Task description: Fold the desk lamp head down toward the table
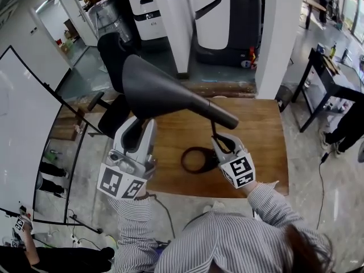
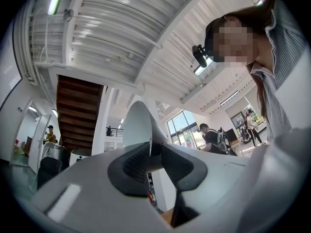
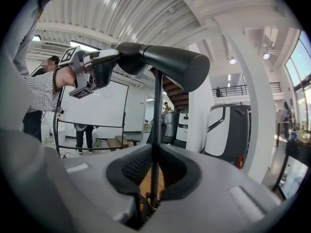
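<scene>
Head view: lamp head (image 1: 165, 92), a black cone, hangs above the wooden surface (image 1: 259, 147), lying near level, wide mouth toward the left, narrow end at the right over the stem (image 1: 214, 132). Ring base (image 1: 199, 159) rests on the surface toward its near edge. Left hand-held gripper (image 1: 135, 131) comes up under the wide end; right hand-held gripper (image 1: 219, 144) sits low by the stem, just above the base. Left gripper view: jaws partly closed, pads pinching the cone's rim (image 2: 138, 125) between them (image 2: 153, 161). Right gripper view: jaws narrow, closed on the thin upright stem (image 3: 156, 110), which passes straight between the pads (image 3: 154, 171); the head (image 3: 165, 62) spans overhead, left hand-held gripper (image 3: 95, 72) at its far end.
</scene>
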Demonstrator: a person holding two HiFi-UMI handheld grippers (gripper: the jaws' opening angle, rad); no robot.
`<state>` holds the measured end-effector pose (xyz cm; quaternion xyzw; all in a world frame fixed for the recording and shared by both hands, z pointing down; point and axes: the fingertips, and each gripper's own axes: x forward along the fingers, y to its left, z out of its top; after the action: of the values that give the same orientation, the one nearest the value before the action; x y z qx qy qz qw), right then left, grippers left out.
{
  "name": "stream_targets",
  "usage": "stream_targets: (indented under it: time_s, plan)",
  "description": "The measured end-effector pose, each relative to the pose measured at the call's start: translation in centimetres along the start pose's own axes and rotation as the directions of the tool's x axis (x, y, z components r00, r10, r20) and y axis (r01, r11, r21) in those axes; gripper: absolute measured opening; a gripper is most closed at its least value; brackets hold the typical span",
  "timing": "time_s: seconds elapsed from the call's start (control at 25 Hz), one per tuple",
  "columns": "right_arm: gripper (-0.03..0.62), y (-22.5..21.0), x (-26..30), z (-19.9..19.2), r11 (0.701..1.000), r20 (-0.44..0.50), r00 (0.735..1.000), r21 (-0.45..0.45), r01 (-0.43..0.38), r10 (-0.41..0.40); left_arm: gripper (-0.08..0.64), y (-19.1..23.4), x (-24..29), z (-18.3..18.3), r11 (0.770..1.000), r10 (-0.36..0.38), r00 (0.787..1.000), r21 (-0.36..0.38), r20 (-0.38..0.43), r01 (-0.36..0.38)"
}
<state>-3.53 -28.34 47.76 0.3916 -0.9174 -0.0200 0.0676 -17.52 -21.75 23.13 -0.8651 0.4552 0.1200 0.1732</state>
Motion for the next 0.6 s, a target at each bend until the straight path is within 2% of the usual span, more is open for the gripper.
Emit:
stream_targets:
  time_s: [0.24, 0.6]
  plan:
    - [0.040, 0.0, 0.0, 0.0, 1.000, 0.006, 1.000, 0.006, 0.004, -0.004, 0.074, 0.5, -1.2, -1.9, 0.995, 0.014, 1.000, -0.096, -0.004, -0.014]
    - [0.040, 0.0, 0.1, 0.0, 1.000, 0.007, 1.000, 0.008, 0.009, -0.009, 0.069, 0.8, -2.3, -3.7, 0.985, 0.032, 0.998, -0.169, 0.045, -0.024]
